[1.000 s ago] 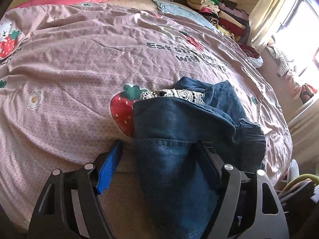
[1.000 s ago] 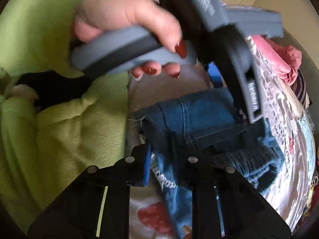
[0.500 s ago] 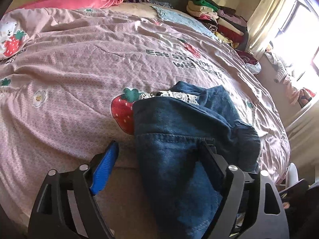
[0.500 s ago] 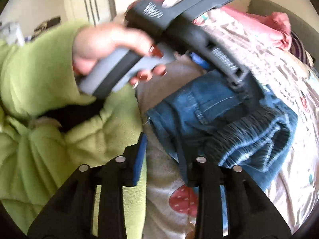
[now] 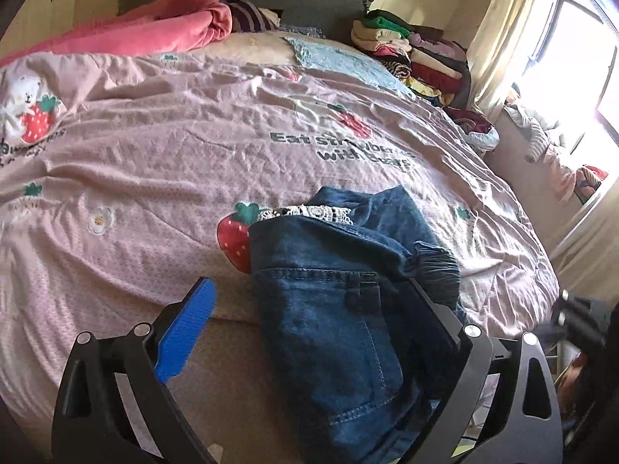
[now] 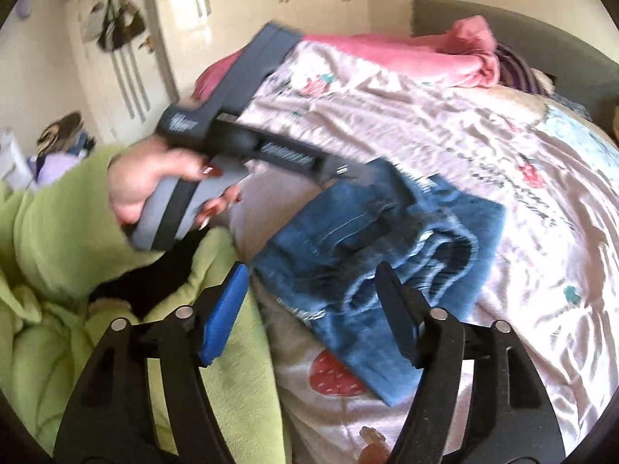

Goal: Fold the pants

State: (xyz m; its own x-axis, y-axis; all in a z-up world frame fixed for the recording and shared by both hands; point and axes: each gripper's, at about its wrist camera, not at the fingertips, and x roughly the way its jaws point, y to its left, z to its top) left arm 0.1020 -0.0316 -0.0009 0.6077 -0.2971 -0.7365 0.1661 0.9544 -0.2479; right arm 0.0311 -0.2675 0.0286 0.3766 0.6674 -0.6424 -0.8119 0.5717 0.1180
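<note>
Blue denim pants (image 5: 340, 270) lie folded in a compact bundle near the front edge of the pink strawberry bedspread (image 5: 162, 147), a strip of white lace (image 5: 309, 212) showing at the far fold. My left gripper (image 5: 309, 294) is open, its jaws wide on either side of the near end of the pants. In the right wrist view the pants (image 6: 387, 255) lie ahead of my right gripper (image 6: 313, 282), which is open and empty above them. The left gripper body (image 6: 271, 154) reaches onto the pants from the left, held by a hand with red nails.
A rolled pink blanket (image 5: 147, 31) lies at the bed's head. A stack of folded clothes (image 5: 410, 54) stands at the far right corner by a curtained window (image 5: 572, 62). My lime-green sleeve (image 6: 58, 232) fills the left of the right wrist view.
My right gripper has opened, let go of the pants and drawn back from them. My left gripper has stayed open and pulled back slightly; the pants lie still.
</note>
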